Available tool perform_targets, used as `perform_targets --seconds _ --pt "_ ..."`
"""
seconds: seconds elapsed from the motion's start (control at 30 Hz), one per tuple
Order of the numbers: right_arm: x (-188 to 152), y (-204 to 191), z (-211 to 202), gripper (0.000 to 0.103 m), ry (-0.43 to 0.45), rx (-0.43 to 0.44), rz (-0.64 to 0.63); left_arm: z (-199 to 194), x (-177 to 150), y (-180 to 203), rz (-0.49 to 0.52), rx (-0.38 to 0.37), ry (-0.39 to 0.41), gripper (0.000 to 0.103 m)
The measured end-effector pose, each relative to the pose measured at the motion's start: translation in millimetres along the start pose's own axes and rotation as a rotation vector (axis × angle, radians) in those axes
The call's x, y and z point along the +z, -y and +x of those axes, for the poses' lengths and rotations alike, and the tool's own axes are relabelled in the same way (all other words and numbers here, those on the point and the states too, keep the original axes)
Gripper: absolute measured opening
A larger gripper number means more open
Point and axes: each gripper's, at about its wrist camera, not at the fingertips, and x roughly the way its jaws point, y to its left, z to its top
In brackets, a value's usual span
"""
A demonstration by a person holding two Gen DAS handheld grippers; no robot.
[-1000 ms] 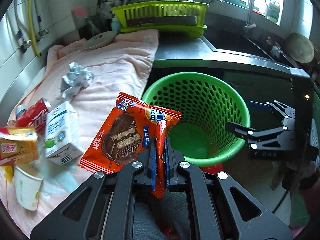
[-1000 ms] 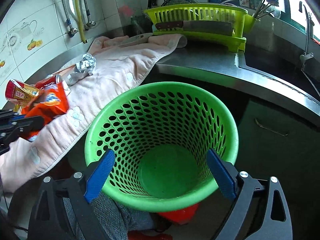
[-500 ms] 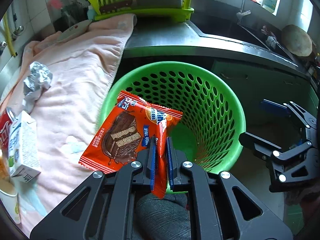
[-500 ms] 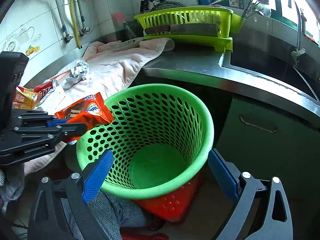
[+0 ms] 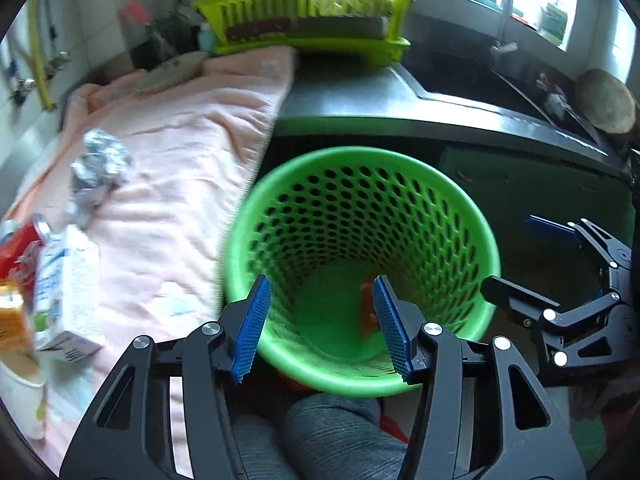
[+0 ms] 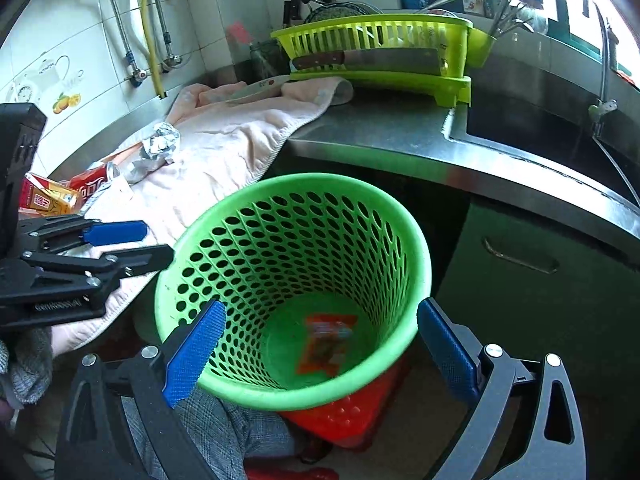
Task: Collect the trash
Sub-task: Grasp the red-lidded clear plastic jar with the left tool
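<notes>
The green perforated basket [image 5: 360, 156] [image 6: 304, 179] stands below the counter edge. An orange snack wrapper [image 6: 326, 344] [image 5: 366, 308] lies loose on its floor. My left gripper [image 5: 320, 280] [image 6: 154, 244] hangs over the basket's near rim, its jaws opening with nothing between them. My right gripper [image 6: 322, 306] [image 5: 510, 252] is open on the other side of the basket, its pads apart from the rim and holding nothing. On the pink towel [image 5: 180, 140] lie a crumpled foil ball [image 5: 98, 164] [image 6: 160, 144], a white milk carton [image 5: 64, 292], a red can [image 6: 94, 186] and a yellow carton [image 6: 44, 200].
A paper cup [image 5: 20, 396] sits at the towel's near left. A lime dish rack [image 6: 380, 40] with a cleaver stands at the back of the steel counter, beside the sink [image 6: 540, 120]. A red stool [image 6: 348, 412] is under the basket. A person's grey-trousered knee [image 5: 332, 440] is below the grippers.
My left gripper carried the wrapper from beside the towel to over the basket, then opened. The wrapper fell to the basket floor. The right gripper stayed open and about where it was.
</notes>
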Motion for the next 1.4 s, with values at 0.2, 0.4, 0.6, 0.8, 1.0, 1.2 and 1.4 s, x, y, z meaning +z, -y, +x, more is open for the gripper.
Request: perform_targets --seconds 0.2,0.4,0.6,0.8,1.0,1.2,1.4 --pt "10.6 -17.6 4.4 0.093 0.006 0.042 -0.006 -38.6 -3.0 -30.0 -0.048 0.112 0.054 0.054" --pt "21.5 -46.0 11.4 0.093 0.007 0.1 -0.03 -86.0 -8.5 -77.6 -0.12 0.228 0.129 0.063" --pt "32.5 -81.5 17.3 0.093 0.006 0.151 -0.086 -129.5 -18.5 -140.9 -0.213 0.325 0.191 0.076" --pt "43.1 -113.8 23.4 0.093 0.012 0.189 -0.121 -157.9 -32.1 -202.9 -0.261 0.419 0.214 0.088" --pt "54.0 -146.2 32.8 0.093 0.002 0.21 -0.147 -167.7 -45.6 -262.5 -0.325 0.377 0.222 0.095" --pt "60.7 -180.0 43.0 0.093 -0.014 0.226 -0.185 -157.7 -54.0 -295.8 -0.327 0.286 0.213 0.098" --pt "66.4 -207.3 51.9 0.093 -0.026 0.24 -0.225 -140.5 -58.7 -315.3 -0.311 0.186 0.179 0.098"
